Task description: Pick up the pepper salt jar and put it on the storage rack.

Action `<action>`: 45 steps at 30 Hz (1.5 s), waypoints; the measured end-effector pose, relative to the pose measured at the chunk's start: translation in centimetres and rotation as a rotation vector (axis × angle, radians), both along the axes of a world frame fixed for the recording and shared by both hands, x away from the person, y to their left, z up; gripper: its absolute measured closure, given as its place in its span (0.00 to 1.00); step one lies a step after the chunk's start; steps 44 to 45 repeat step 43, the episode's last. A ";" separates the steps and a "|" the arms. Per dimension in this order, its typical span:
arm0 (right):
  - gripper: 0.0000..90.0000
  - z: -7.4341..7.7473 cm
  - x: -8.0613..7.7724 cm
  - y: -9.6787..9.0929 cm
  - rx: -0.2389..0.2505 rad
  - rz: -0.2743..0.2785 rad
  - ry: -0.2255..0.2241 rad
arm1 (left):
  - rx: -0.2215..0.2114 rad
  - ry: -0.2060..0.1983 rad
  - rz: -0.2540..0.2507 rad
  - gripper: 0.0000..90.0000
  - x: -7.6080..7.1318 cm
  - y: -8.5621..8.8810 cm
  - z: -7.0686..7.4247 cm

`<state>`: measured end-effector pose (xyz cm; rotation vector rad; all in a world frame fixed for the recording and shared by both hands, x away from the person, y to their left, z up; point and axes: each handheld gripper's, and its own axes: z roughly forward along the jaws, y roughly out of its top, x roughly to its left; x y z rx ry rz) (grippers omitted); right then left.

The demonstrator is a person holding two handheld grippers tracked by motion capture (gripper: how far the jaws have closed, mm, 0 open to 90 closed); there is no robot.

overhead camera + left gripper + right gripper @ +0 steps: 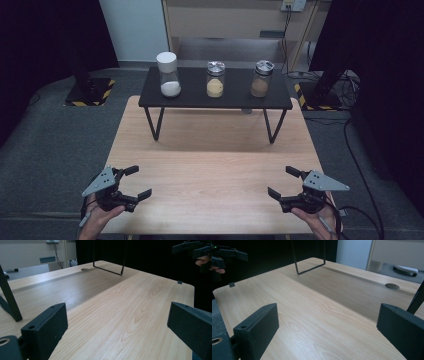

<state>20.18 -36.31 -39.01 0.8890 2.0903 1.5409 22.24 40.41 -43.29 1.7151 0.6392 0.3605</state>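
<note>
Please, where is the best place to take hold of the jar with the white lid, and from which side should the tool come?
Probably grip the jar with the white lid around its clear glass body, below the lid. It stands upright at the left end of the black shelf, so the left tool, now open, could come level from the front.

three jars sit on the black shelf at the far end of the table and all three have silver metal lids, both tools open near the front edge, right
Not quite. On the black shelf, only the middle jar and the right jar have silver metal lids; the left jar has a white cap, as the high view shows. The left tool and right tool are open near the front edge.
</note>
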 end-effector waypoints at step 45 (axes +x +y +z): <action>0.07 -1.1 0.9 0.5 -0.031 0.029 0.024 | -0.004 -0.006 -0.001 0.02 -0.1 0.1 0.0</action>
